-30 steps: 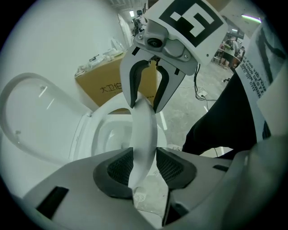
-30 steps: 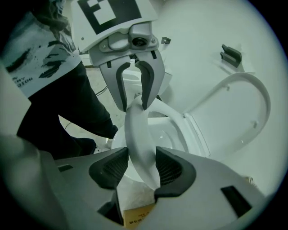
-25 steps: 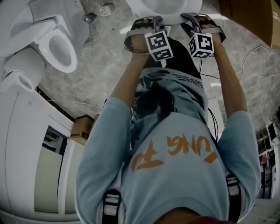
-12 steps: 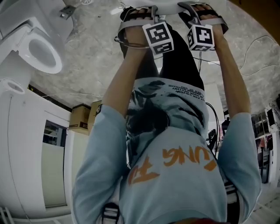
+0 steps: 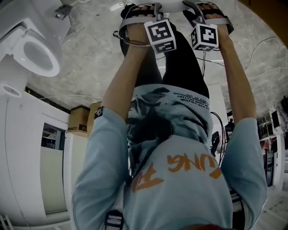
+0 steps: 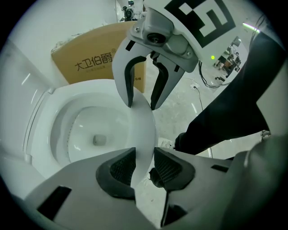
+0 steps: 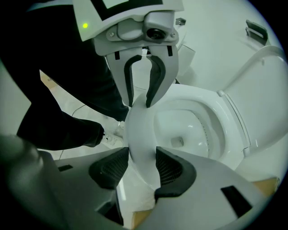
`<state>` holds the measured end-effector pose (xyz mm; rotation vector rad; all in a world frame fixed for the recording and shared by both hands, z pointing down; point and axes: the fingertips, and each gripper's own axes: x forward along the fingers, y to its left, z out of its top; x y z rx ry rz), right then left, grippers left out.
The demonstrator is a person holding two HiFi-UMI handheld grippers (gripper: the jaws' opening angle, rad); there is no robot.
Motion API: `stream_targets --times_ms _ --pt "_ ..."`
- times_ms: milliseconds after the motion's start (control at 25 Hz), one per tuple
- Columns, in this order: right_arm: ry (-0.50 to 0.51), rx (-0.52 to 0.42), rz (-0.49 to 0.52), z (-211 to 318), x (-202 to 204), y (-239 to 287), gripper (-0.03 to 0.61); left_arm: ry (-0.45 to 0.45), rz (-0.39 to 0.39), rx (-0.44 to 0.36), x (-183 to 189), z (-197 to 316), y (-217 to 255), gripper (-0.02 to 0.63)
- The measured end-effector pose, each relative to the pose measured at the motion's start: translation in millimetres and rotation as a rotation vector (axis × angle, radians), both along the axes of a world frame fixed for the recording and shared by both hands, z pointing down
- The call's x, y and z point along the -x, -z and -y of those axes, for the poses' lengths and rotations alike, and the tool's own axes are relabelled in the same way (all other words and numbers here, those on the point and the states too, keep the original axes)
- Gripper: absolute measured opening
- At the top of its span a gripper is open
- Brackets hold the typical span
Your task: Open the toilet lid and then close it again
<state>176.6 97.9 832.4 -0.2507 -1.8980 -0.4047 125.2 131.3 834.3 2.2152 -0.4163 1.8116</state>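
The toilet's white front rim (image 6: 143, 121) runs between the jaws of both grippers, with the open bowl (image 6: 90, 134) beside it. My left gripper (image 6: 145, 167) is shut on this rim, which fills the gap between its pads. My right gripper (image 7: 141, 168) is shut on the same rim a little further along. Each gripper shows in the other's view, the right gripper (image 6: 141, 104) and the left gripper (image 7: 139, 103), both clamped over the edge. A white raised part (image 7: 270, 85) stands behind the bowl. In the head view both grippers reach down at the top edge, left gripper (image 5: 155, 6) and right gripper (image 5: 188, 5).
A second toilet (image 5: 38, 54) stands to the left in the head view, with cardboard boxes (image 5: 81, 120) and white cabinets beside it. A large cardboard box (image 6: 90, 63) leans behind the toilet. Cables (image 5: 265, 49) trail on the grey floor. The person's dark trouser legs are close to the rim.
Both grippers have sunk together, still on the rim, toward the top edge of the head view. The toilet has slid almost out of that view.
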Motion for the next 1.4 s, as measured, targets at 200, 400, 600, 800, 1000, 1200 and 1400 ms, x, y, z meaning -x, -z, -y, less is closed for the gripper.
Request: stream_targets --times_ms 200,400,600,800,1000,1200,1400 --pt "-0.017 0.076 -0.081 -6 8 20 0.19 0.06 -0.031 0.089 13 -1 21 0.138" --pt "-0.158 0.032 -0.017 37 22 59 0.126 0.11 -0.061 -0.014 31 49 63 0.089" --pt "-0.426 -0.032 0.094 89 39 115 0.037 0.283 -0.133 -0.104 59 88 121 0.059" --pt "-0.7 -0.027 0.219 129 57 169 0.014 0.451 -0.198 -0.242 95 128 185 0.035" --pt "-0.869 -0.014 0.347 164 84 222 0.014 0.549 -0.283 -0.351 129 166 242 0.031" --pt "-0.934 -0.061 0.466 214 114 277 0.014 0.604 -0.309 -0.494 169 219 304 0.031" --pt "-1.009 -0.118 0.601 266 139 340 0.014 0.61 -0.332 -0.621 202 268 367 0.031"
